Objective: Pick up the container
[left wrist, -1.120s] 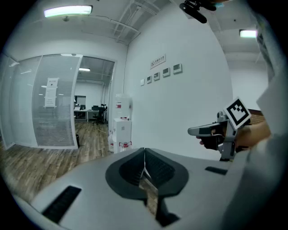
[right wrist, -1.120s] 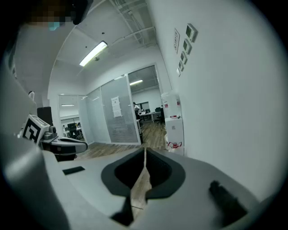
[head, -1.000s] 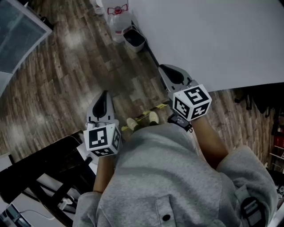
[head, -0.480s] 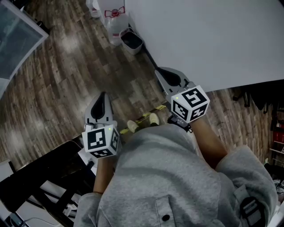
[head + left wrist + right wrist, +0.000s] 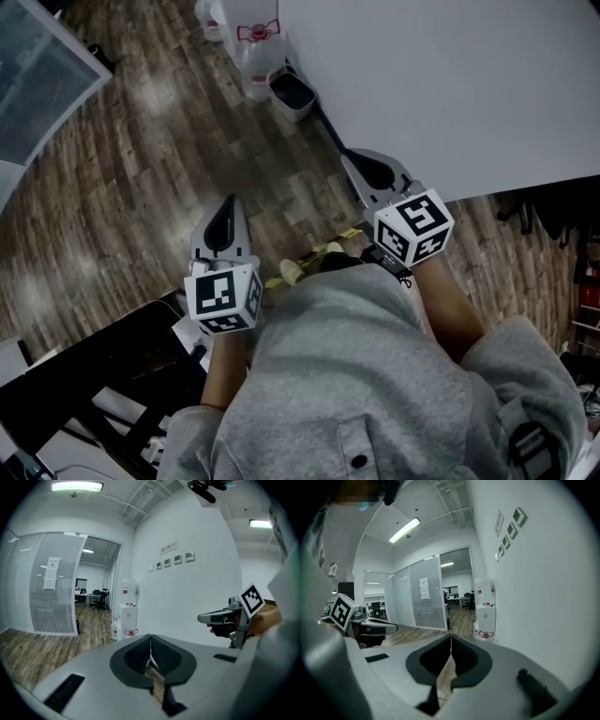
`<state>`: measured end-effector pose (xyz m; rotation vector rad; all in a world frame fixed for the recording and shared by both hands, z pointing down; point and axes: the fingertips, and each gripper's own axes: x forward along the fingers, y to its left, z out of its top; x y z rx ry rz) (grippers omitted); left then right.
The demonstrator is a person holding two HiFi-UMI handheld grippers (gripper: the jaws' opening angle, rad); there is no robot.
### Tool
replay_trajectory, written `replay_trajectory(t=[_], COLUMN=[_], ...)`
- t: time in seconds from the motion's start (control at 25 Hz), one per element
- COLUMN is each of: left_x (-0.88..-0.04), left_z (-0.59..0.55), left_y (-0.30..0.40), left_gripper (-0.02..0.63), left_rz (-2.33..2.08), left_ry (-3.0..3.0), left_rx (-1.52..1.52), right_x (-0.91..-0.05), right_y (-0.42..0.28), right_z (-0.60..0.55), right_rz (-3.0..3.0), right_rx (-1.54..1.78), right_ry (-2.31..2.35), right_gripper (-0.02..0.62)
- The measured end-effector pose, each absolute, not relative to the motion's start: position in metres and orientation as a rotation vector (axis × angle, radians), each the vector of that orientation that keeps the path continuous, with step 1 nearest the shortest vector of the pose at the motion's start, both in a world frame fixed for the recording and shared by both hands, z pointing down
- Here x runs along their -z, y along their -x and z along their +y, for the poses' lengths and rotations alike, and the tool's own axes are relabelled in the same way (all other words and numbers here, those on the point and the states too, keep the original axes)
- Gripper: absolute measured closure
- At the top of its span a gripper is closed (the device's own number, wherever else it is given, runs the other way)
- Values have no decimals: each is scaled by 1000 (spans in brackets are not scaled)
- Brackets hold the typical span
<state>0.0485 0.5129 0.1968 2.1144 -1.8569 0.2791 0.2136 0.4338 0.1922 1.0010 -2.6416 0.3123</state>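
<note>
- Nearest the camera, a grey sweatshirt [image 5: 347, 375] filled the lower frame, with both grippers held out in front of it at about the same level, well apart.
- The left gripper [image 5: 150, 644] had its jaws pressed together with nothing between them.
- The right gripper [image 5: 450, 645] was likewise closed and empty, close beside the white wall [image 5: 450, 84].
- Between the two grippers and below them, a pale shoe [image 5: 292, 272] rested on the wood-plank floor [image 5: 141, 159].
- To the left of the left gripper stood some dark furniture [image 5: 94, 366], too dim to name.
- Ahead of the right gripper, against the wall, sat a small dark bin [image 5: 292, 94], with a clear water jug [image 5: 260, 47] just beyond it and a white water dispenser [image 5: 485, 606] further along.
- No container was clearly identifiable; whether the bin was it could not be told.
- The step in hand looked like the approach, with nothing reached yet. The next move would call for closing on the container and parting one gripper's jaws before a grasp.
- Farthest off, ahead and left of both grippers, a frosted glass partition [image 5: 56, 583] opened onto an office with desks.
</note>
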Motion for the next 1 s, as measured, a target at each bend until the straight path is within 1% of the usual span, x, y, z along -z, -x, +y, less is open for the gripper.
replay_trajectory(t=[0.52,1.0], left_x=[-204,-215], left_z=[484,369], left_y=[-28,-9], left_gripper=[591,591], left_rz=[-1850,-1846], left_ry=[-2140,-2124], left_rx=[-297,-331], right_x=[-203,-218], right_y=[-190,-176], right_z=[403,289], right_rz=[-2644,-2624], right_rx=[-279,-234], right_ry=[-1008,-984], right_gripper=[568,568])
